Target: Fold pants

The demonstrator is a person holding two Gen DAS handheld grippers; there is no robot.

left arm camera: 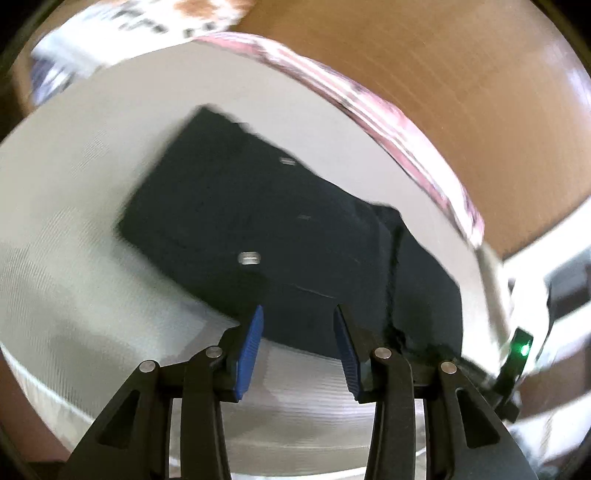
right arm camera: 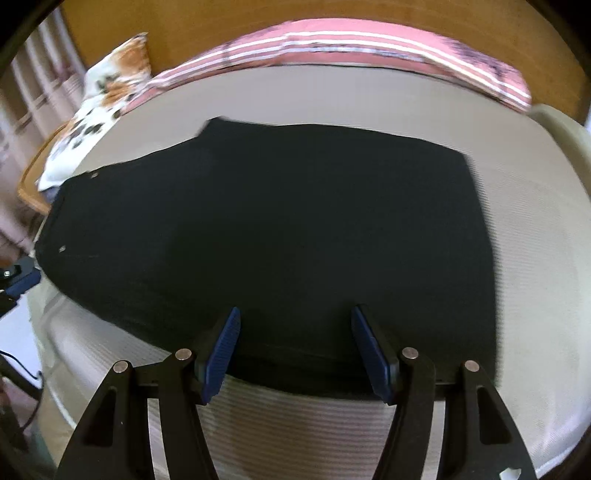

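Observation:
Dark navy pants lie folded flat on a pale bed sheet, with metal buttons showing on top. My left gripper is open and empty, its blue pads over the near edge of the pants. In the right wrist view the same pants spread wide across the sheet. My right gripper is open and empty, its pads over the near edge of the fabric. The other gripper's blue pad shows at the far left.
A pink striped pillow lies along the wooden headboard. A floral pillow sits at the back left. The mattress edge runs just below my fingers. A device with a green light is at the right.

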